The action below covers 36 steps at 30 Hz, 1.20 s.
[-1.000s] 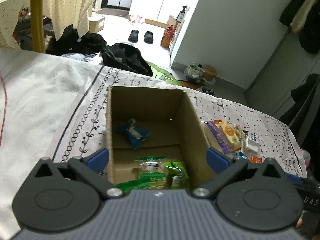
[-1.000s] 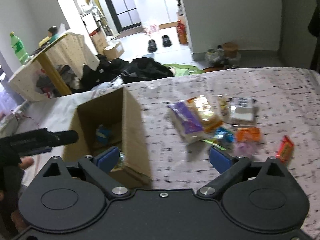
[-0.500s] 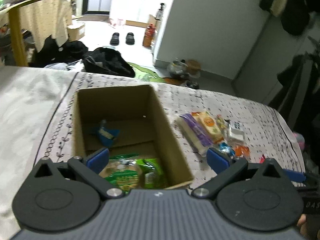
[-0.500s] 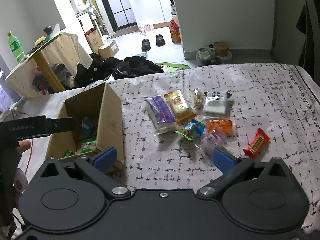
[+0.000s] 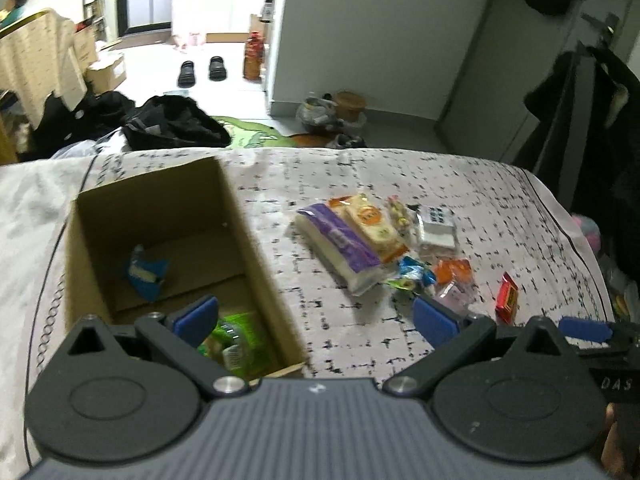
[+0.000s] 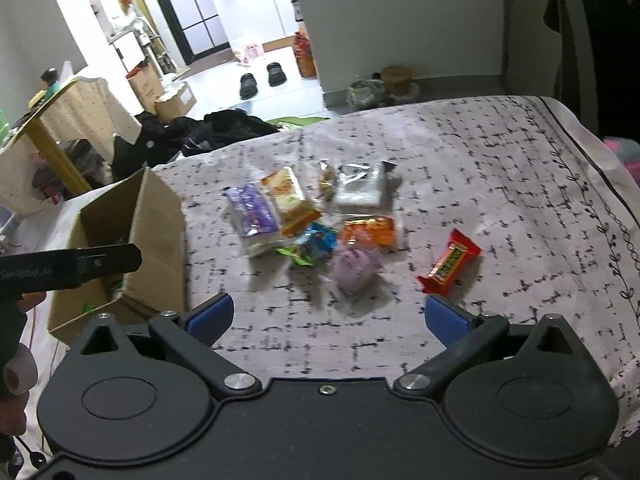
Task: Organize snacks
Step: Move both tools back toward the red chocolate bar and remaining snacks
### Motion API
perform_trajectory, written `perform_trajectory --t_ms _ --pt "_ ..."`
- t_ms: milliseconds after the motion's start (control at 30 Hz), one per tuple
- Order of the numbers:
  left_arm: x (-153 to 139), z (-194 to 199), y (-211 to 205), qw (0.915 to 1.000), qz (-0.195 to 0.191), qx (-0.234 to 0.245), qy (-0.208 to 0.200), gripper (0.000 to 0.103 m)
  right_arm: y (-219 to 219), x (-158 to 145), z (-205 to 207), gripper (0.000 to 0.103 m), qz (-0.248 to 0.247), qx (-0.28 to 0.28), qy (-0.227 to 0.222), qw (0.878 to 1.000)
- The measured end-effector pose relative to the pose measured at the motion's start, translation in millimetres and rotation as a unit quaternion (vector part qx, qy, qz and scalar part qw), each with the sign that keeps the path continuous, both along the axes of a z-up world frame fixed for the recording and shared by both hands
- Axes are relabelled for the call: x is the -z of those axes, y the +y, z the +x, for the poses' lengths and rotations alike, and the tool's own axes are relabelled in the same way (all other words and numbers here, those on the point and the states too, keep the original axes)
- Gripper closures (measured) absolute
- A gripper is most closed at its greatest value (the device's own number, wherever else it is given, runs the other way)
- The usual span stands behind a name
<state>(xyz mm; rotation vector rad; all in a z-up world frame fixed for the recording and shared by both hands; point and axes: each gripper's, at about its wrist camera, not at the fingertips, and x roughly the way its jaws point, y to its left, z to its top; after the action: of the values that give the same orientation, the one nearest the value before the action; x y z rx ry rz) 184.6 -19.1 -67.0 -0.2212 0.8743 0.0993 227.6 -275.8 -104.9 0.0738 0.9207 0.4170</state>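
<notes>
Beside the cardboard box [image 5: 256,240] (open-topped), snack packets [image 6: 316,216] lie clustered.

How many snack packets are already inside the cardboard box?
3 visible in the cardboard box: a blue packet on its floor, plus a clear wrapped snack and a green packet at the near end. The left gripper blocks that corner, so more may hide there.
</notes>
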Motion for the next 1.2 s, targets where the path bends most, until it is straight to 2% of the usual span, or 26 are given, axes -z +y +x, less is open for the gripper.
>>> perform_trajectory --t_ms 67,200,433,600,833,900,967,1200 --pt "2 6 -8 0.9999 0.002 0.011 0.005 0.0 -4 2 3 0.0 0.003 -0.005 0.012 1.0" --pt "4 17 -21 0.9994 -0.009 0.032 0.006 0.0 -10 4 7 0.001 0.001 -0.003 0.01 1.0" --pt "6 38 -41 0.9987 0.0 0.052 -0.005 0.001 -26 12 23 0.019 0.003 0.026 0.019 0.999" --pt "12 55 -50 0.9977 -0.008 0.066 -0.007 0.004 -37 20 35 0.031 0.006 0.045 0.032 0.998" --pt "30 76 -65 0.996 -0.012 0.089 0.003 0.024 -48 35 51 0.048 0.014 0.077 0.05 0.996" --pt "36 81 -69 0.9955 -0.014 0.093 0.009 0.036 -50 40 56 0.053 0.016 0.084 0.056 0.995" --pt "43 86 -72 0.9948 -0.021 0.098 0.015 0.041 -51 43 60 0.057 0.017 0.088 0.062 0.994" --pt "65 102 -77 0.9945 -0.031 0.097 0.024 0.053 -51 53 75 0.062 0.017 0.098 0.071 0.993"
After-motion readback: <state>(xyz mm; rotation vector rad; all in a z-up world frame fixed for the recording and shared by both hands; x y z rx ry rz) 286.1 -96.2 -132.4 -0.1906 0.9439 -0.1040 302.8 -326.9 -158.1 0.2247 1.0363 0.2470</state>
